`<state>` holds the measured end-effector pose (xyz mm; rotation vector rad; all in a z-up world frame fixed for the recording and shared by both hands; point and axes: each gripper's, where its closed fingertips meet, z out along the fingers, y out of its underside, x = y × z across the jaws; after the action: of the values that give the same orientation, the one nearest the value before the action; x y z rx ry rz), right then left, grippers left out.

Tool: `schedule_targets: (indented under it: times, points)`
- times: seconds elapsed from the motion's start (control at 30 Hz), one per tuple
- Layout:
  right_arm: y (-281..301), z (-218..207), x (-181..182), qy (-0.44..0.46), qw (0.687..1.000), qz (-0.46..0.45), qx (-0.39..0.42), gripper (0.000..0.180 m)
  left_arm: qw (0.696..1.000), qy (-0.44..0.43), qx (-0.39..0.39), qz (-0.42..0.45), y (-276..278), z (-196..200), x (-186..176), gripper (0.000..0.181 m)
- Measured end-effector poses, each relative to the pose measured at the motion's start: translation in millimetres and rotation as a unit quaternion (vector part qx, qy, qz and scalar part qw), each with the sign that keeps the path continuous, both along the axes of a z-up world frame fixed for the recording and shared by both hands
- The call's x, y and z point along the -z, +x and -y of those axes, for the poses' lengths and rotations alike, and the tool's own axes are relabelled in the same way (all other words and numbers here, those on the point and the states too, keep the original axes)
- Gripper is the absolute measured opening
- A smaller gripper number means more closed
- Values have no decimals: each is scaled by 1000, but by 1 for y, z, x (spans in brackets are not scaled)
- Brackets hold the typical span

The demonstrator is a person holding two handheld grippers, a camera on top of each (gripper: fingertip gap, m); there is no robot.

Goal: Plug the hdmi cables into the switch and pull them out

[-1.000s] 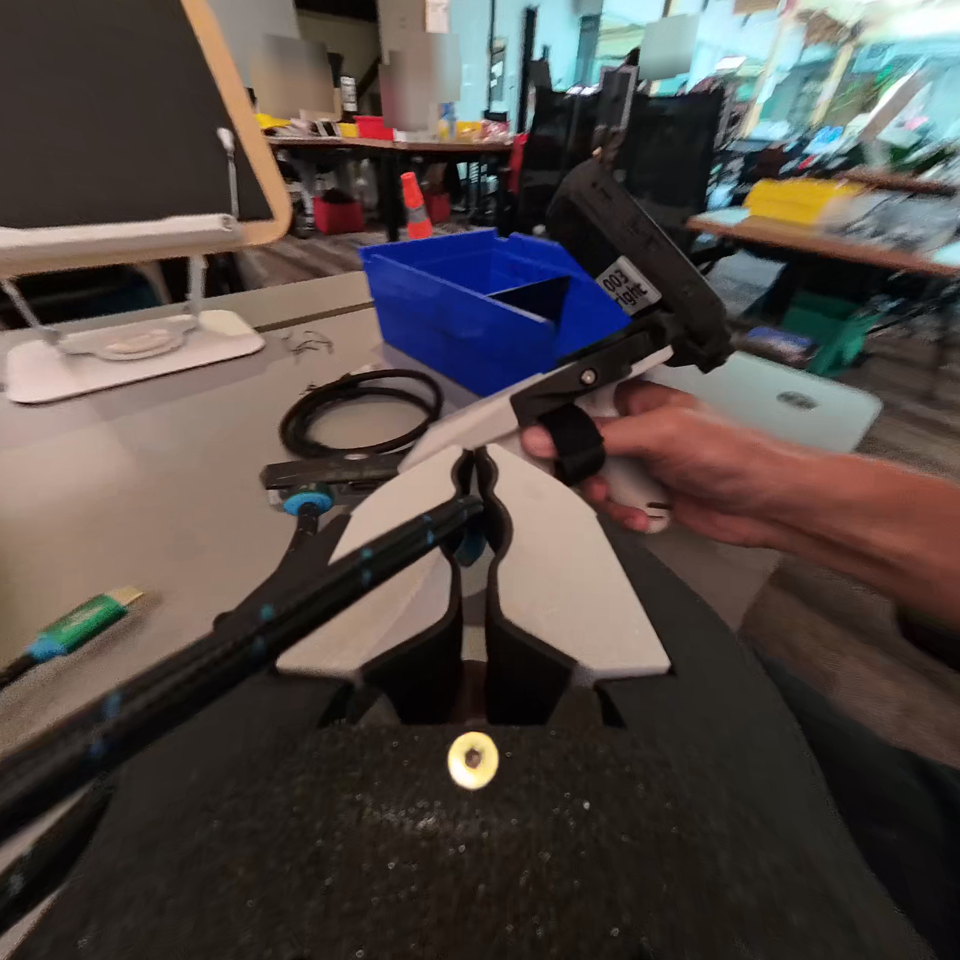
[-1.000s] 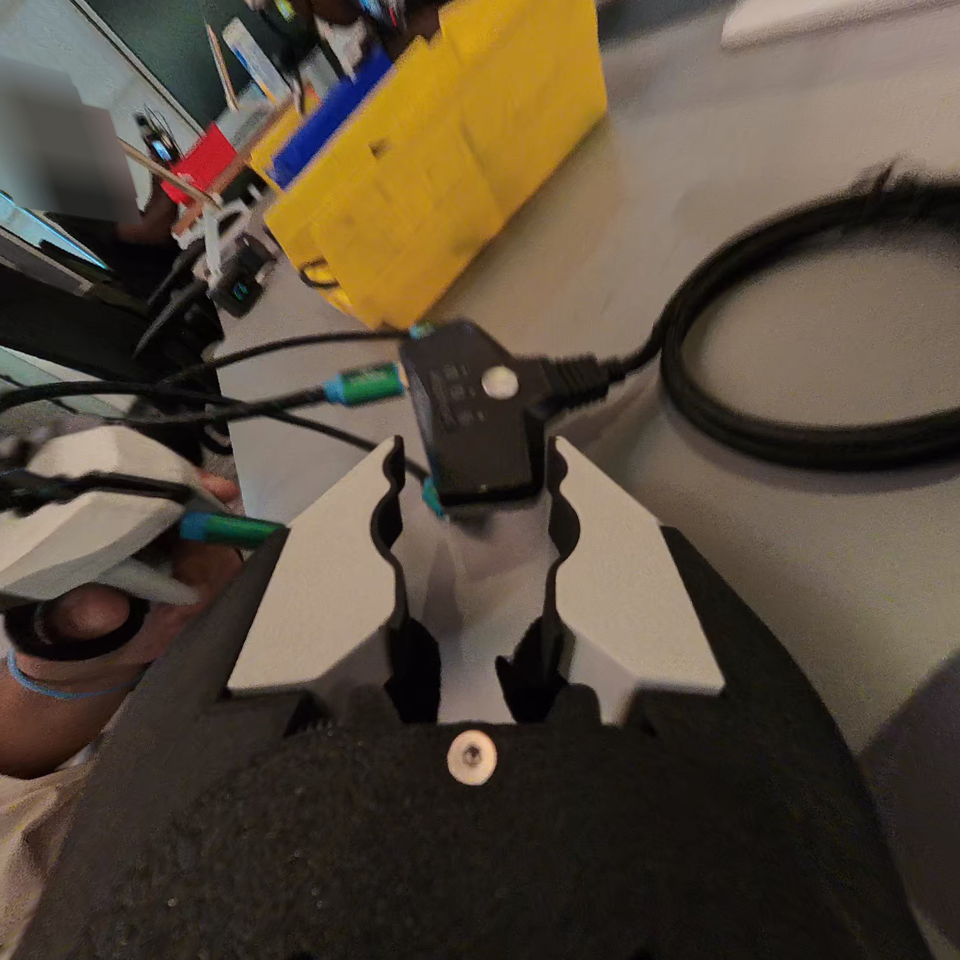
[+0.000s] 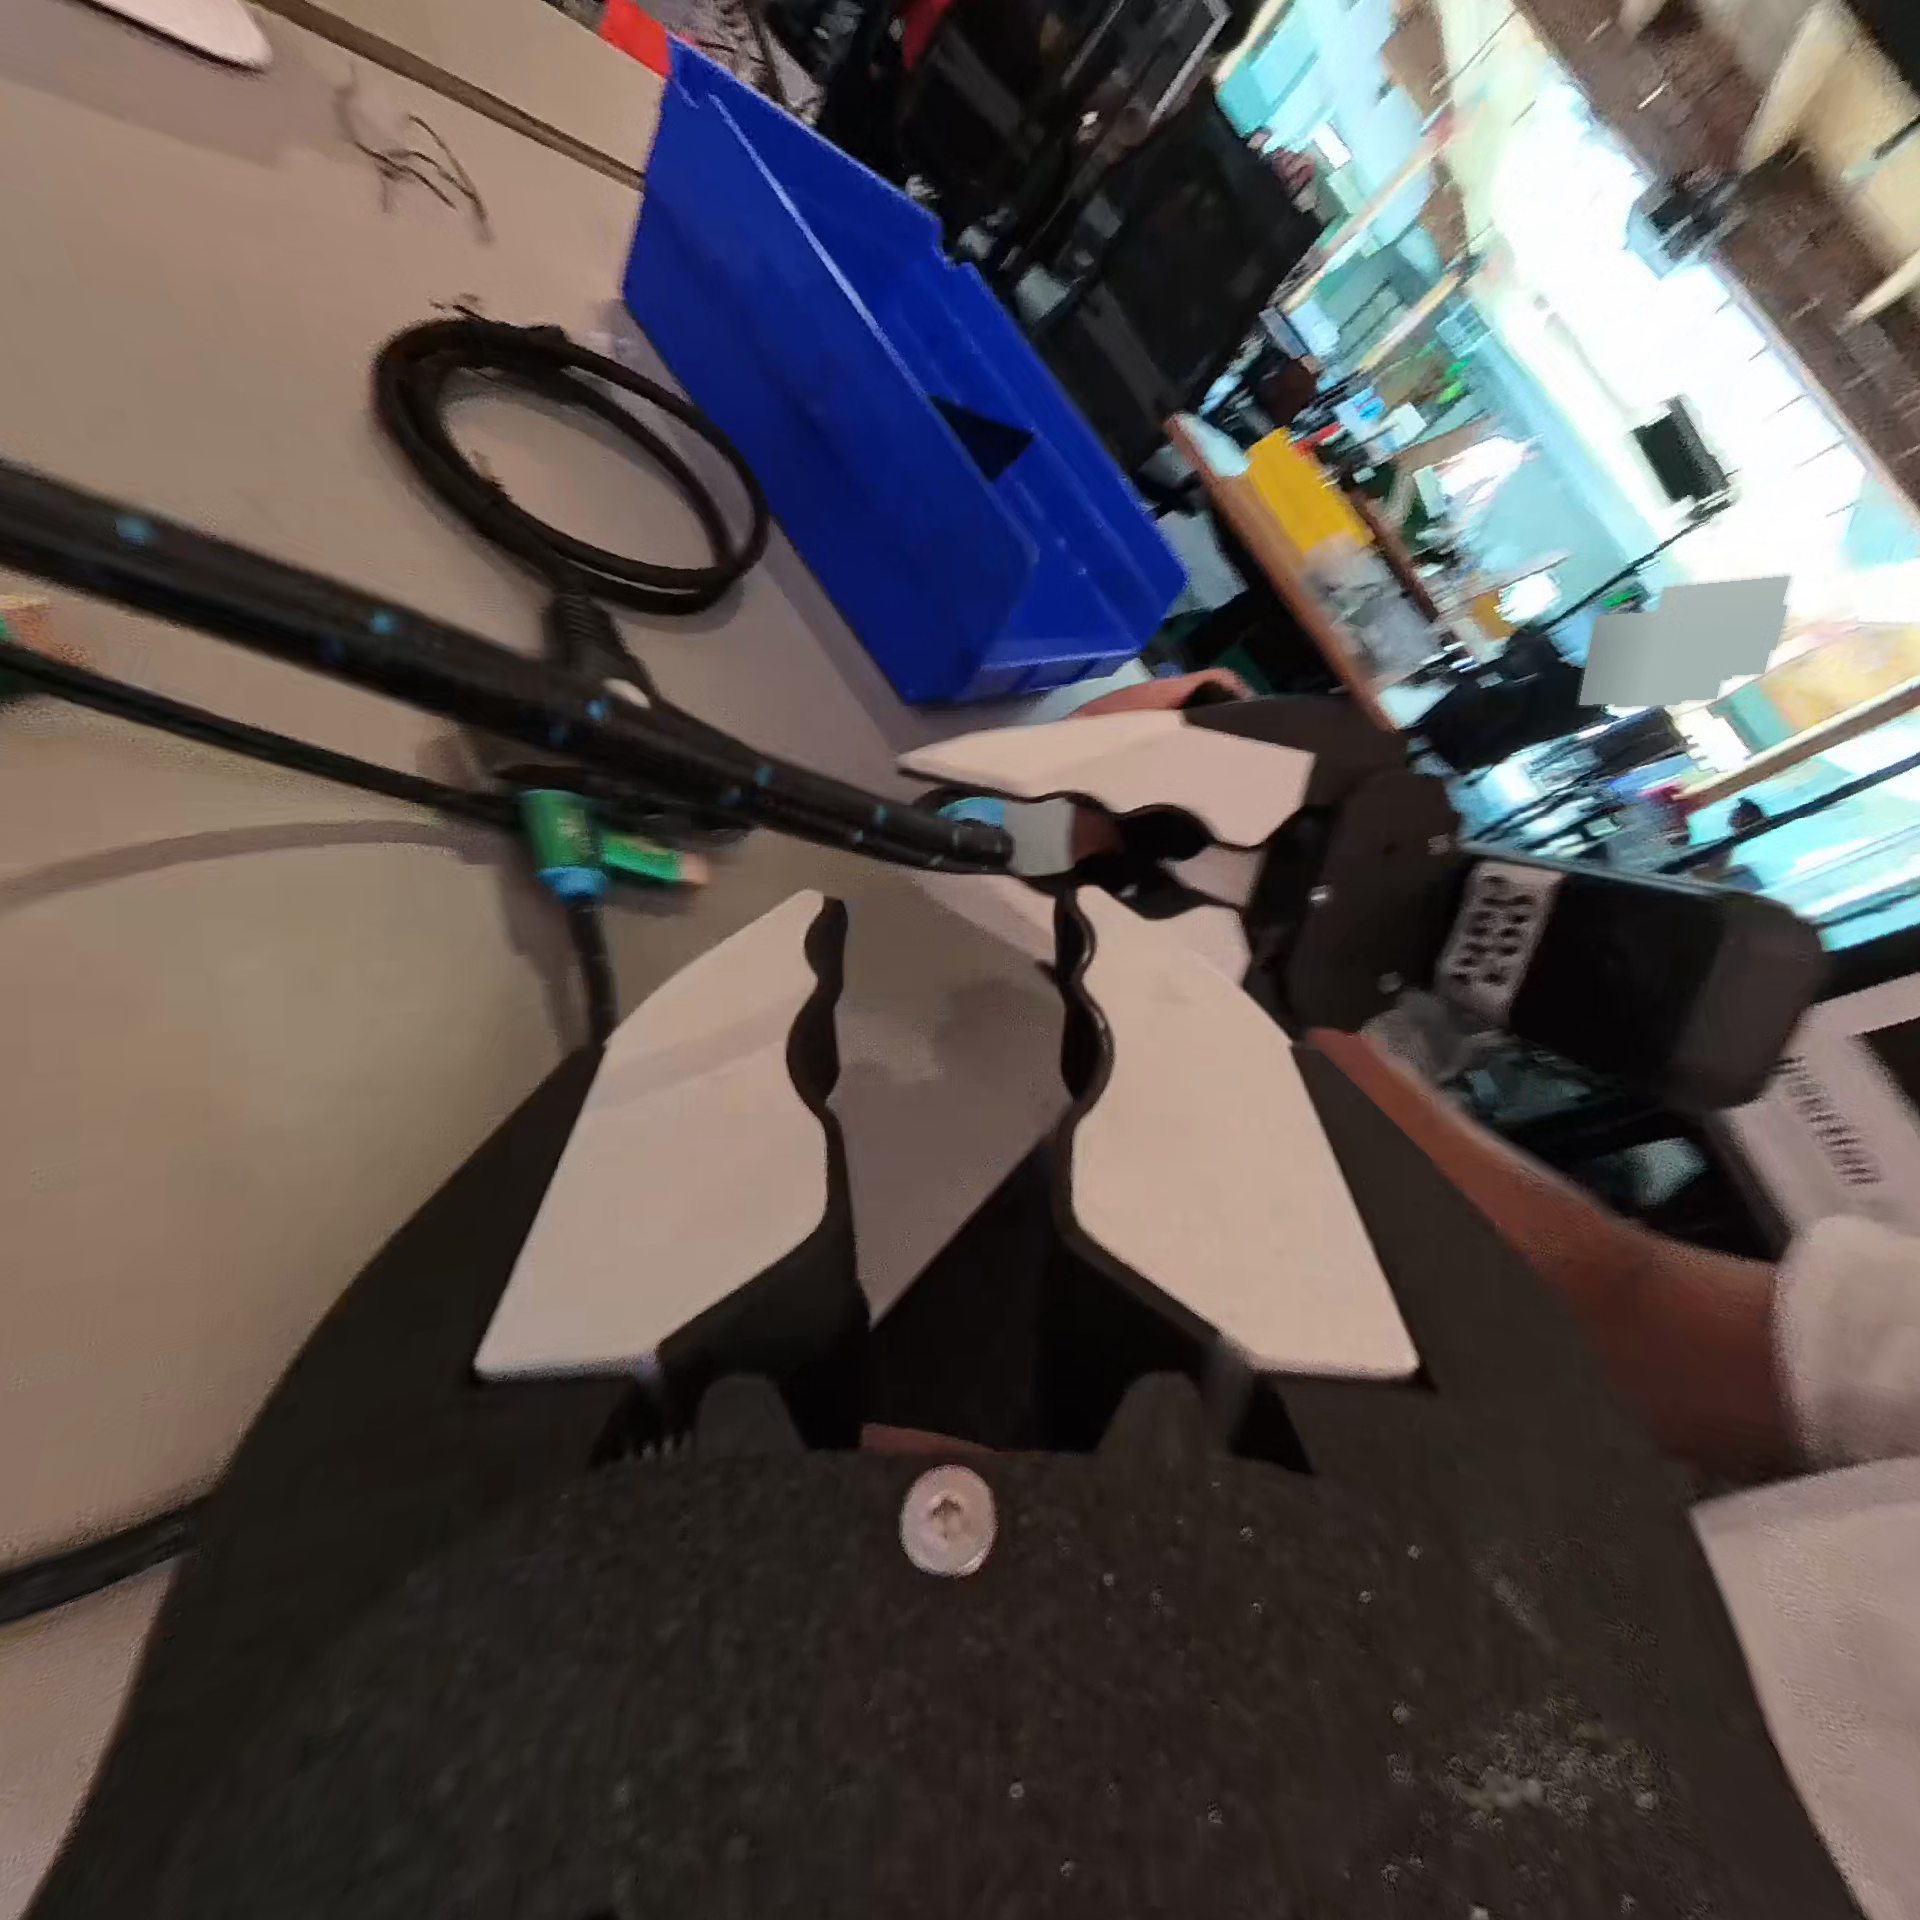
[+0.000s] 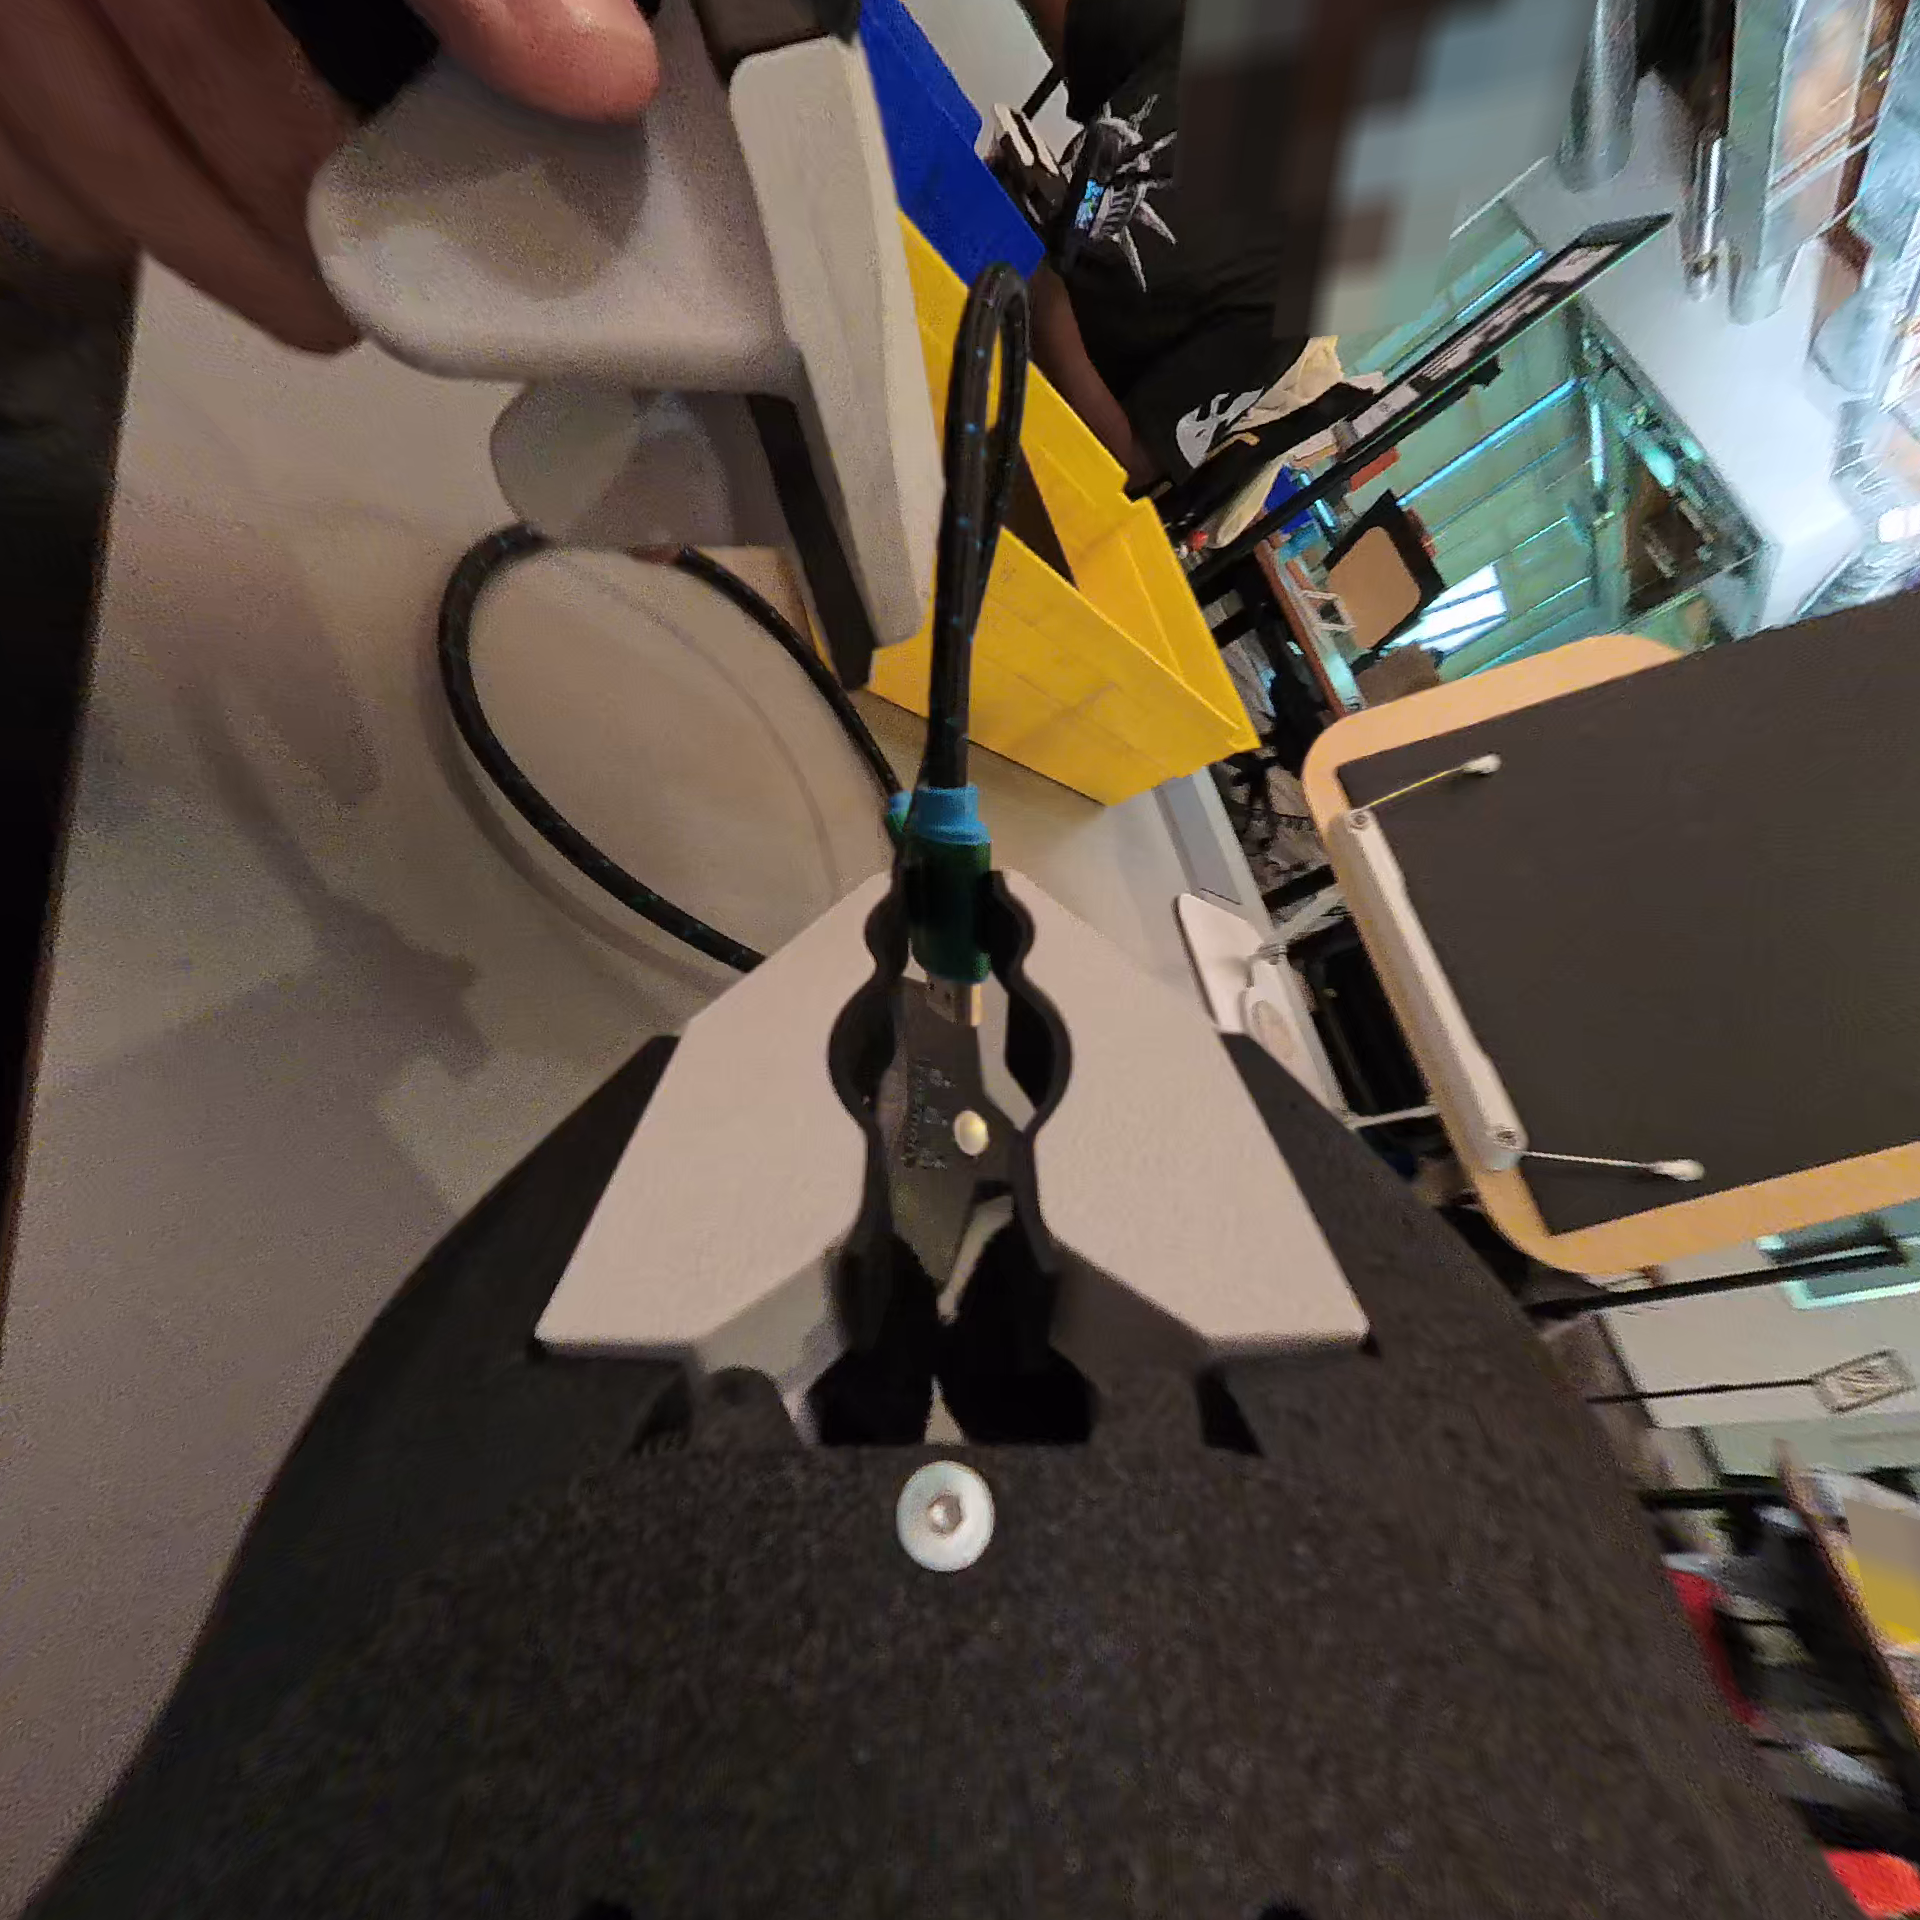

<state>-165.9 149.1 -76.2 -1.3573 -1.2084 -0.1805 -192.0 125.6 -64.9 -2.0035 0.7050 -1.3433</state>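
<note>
In the right wrist view my right gripper (image 4: 948,894) is shut on the black switch (image 4: 935,1132), which lies lengthwise between the fingers. A green HDMI plug (image 4: 945,925) with a blue collar sits at the switch's end between the fingertips, and some of its metal tip shows. Its black cable (image 4: 971,468) loops upward. My left gripper (image 3: 940,914) is open and empty just in front of the right gripper (image 3: 1029,831). It also shows at the top of the right wrist view (image 4: 831,364). Another green plug (image 3: 582,842) lies on the table.
A coiled thick black cable (image 3: 561,468) lies on the grey table (image 3: 260,1039) beside a blue bin (image 3: 883,416). A yellow bin (image 4: 1070,623) stands behind the left gripper. A black board with a wooden rim (image 4: 1662,935) stands at the right. My hands' fingertips stand some 4 cm from each other.
My left gripper has opened and let go of the dotted cable. My right gripper has shut on the switch and turned with it. Both views have rolled.
</note>
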Motion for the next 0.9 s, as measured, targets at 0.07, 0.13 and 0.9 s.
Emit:
schedule_targets:
  times: [0.07, 0.13, 0.9]
  points:
    - [-4, 2, 1, 38, 998, 45, 3, 14, 1000, 10, 15, -21, -3, 2, 7, 40]
    - [-14, 5, 0, 84, 992, 95, 10, 13, 999, -11, 30, 2, -2, 7, 5, 40]
    - [-29, 10, 13, 155, 969, 191, 11, 13, 988, -88, 93, 85, -10, 14, 25, 6]
